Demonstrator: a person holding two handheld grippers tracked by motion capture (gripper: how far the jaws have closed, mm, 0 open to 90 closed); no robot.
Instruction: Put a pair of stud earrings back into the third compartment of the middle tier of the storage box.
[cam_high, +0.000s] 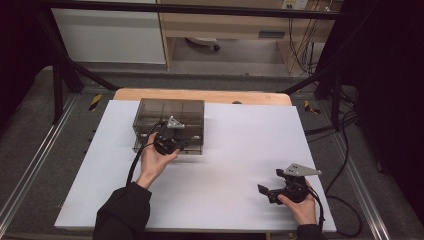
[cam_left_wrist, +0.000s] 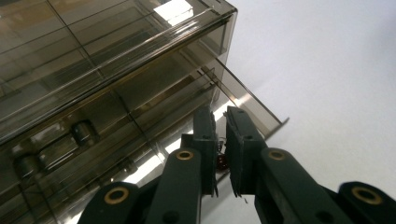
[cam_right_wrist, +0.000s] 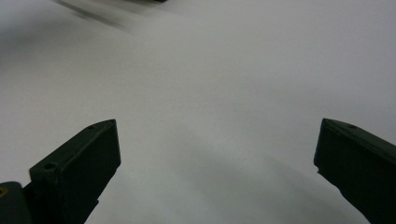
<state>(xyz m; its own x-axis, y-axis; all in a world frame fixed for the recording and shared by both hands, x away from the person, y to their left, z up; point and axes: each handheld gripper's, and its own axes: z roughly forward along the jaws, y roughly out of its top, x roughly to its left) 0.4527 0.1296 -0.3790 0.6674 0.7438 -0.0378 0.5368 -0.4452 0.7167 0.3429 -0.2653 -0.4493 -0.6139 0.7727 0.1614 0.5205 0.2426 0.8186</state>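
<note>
A smoky see-through drawer box (cam_high: 168, 112) stands on the white tabletop (cam_high: 235, 150) at the back left. In the left gripper view its bottom drawer (cam_left_wrist: 247, 100) is pulled partly out. My left gripper (cam_high: 175, 145) (cam_left_wrist: 220, 114) is at the box's front, over that open drawer. Its jaws are pressed nearly together, with a small dark red object (cam_left_wrist: 222, 162) pinched low between them. What the object is I cannot make out. My right gripper (cam_high: 265, 192) (cam_right_wrist: 217, 140) rests near the front right of the table, open, with only bare white surface between its jaws.
The box holds small dark parts (cam_left_wrist: 84, 133) in its inner compartments. A wooden table edge (cam_high: 200, 95) runs behind the white sheet. Black frame bars (cam_high: 65, 70) flank the table, and cables (cam_high: 345, 150) lie on the floor at the right.
</note>
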